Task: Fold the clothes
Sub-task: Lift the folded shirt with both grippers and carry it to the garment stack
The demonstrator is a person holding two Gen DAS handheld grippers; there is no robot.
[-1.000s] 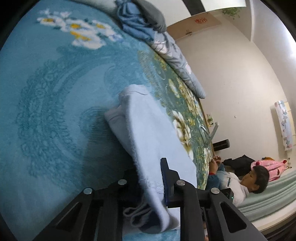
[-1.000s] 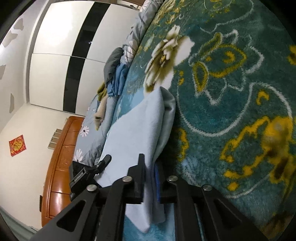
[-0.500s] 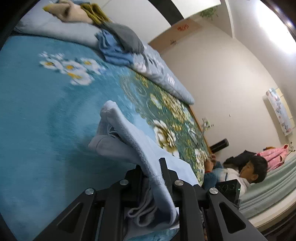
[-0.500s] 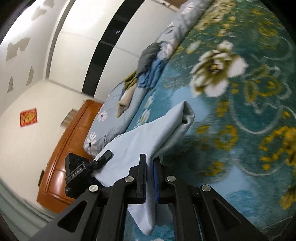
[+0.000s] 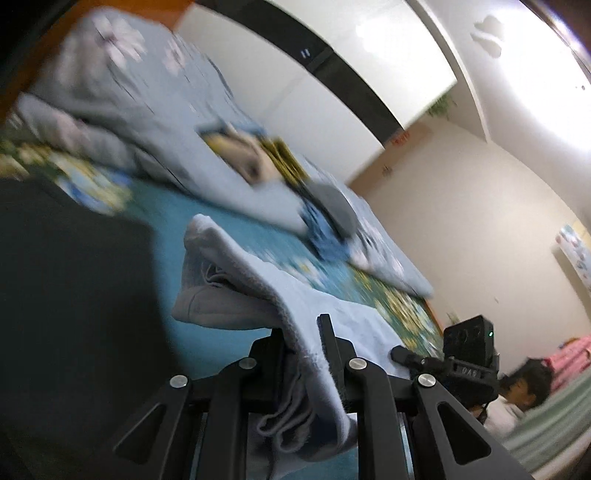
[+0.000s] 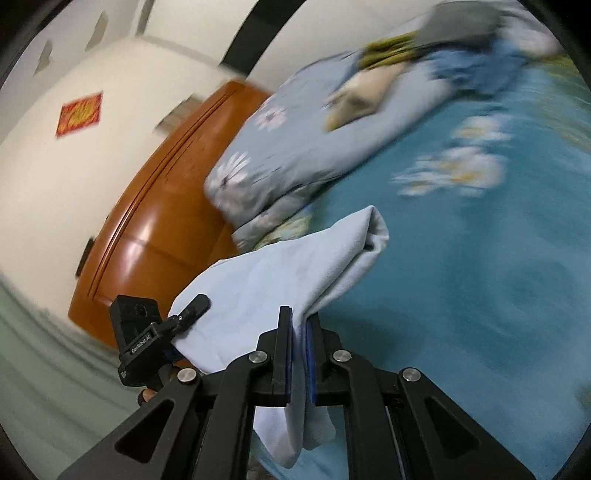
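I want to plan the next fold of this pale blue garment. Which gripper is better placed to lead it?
Neither clearly. The left gripper and right gripper are both shut on the pale blue garment, which hangs between them above the teal blanket; they should probably move together.

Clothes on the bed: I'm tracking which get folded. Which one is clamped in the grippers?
The pale blue garment, clamped by both the right gripper and the left gripper. The dark blue, grey and yellow clothes lie piled by the quilt.
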